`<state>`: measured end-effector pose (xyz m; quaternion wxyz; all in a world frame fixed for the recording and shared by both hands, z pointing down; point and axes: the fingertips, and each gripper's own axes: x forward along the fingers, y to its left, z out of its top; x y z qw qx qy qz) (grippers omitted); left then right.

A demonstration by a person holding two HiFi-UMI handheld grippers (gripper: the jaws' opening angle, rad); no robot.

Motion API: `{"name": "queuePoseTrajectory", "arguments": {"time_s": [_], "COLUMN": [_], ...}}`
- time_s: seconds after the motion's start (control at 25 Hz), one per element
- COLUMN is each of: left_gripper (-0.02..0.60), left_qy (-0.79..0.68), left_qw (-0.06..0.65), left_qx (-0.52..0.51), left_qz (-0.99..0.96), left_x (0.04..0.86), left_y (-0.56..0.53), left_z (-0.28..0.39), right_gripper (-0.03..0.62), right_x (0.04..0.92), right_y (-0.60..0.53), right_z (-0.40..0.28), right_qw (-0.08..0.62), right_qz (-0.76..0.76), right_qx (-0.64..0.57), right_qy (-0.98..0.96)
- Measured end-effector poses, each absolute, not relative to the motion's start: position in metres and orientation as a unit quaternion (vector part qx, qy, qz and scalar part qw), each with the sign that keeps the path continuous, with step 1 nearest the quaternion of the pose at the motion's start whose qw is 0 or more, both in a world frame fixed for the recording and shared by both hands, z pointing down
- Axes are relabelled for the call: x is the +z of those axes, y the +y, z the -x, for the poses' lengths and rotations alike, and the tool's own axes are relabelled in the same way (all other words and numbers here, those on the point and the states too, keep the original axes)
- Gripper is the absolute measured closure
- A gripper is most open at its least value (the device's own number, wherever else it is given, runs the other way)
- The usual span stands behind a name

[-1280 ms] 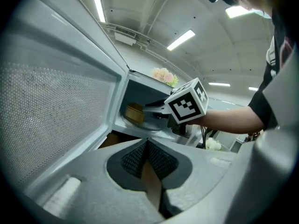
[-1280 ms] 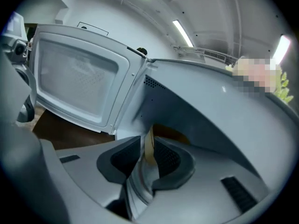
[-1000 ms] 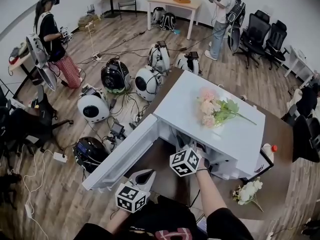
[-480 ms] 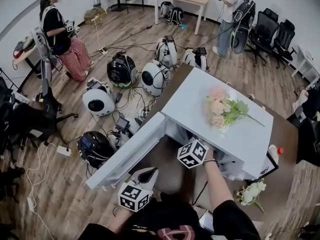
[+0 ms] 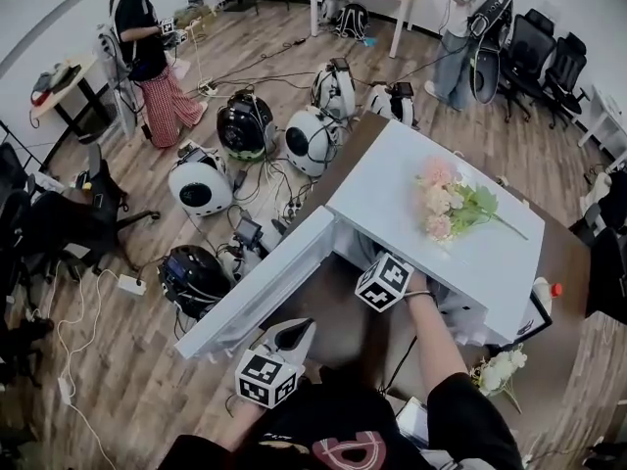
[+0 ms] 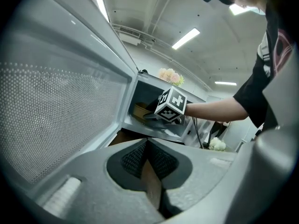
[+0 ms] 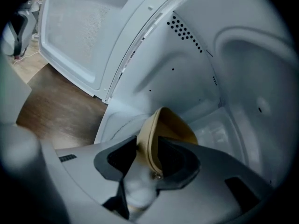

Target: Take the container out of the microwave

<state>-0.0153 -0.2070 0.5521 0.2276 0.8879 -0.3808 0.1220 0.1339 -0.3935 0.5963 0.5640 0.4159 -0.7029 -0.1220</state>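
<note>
- Right gripper view: the right gripper (image 7: 147, 164) is clamped on the rim of the tan container (image 7: 175, 125), with one jaw inside the wall and one outside. The container sits inside the microwave (image 7: 196, 69), on the cavity floor near the opening. The door (image 7: 84, 27) stands wide open at the left.
- The wall looks thin and smooth, so I judge the container light, maybe a little flexible, and likely to tip on a one-sided pinch. The rim is the only part offered, and a deep bite there, drawn out level, seems safest. Whether anything is inside it cannot be told.
- Left gripper view: the left gripper (image 6: 147, 146) is closed with nothing between its jaws, low in front of the open door. Beyond it the right gripper's cube (image 6: 171, 105) shows at the cavity mouth, with a tan edge of the container beside it.
- Head view: the microwave stands on a brown table (image 5: 563, 262) with flowers (image 5: 446, 199) on top. The right gripper reaches into the cavity, the left hangs just outside, and the container is hidden.
</note>
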Motion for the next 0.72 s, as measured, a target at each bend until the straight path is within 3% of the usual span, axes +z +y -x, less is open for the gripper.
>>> {"name": "queuePoseTrajectory", "arguments": {"time_s": [0.36,0.72], "left_gripper": [0.572,0.572], "left_qy": [-0.382,-0.381], "left_qw": [0.229,0.236], "left_qx": [0.119,0.094], "left_qz": [-0.887,-0.889], "left_x": [0.551,0.546], "left_y": [-0.204,-0.210], "left_z": [0.020,0.018], "right_gripper": [0.457,0.486], "right_x": [0.607,0.611], "right_y": [-0.400,-0.399], "right_z": [-0.142,-0.146], "right_qw": [0.633,0.624], "right_qz": [-0.357,-0.362], "right_qx": [-0.135,-0.101], "right_qy": [-0.674,-0.686]}}
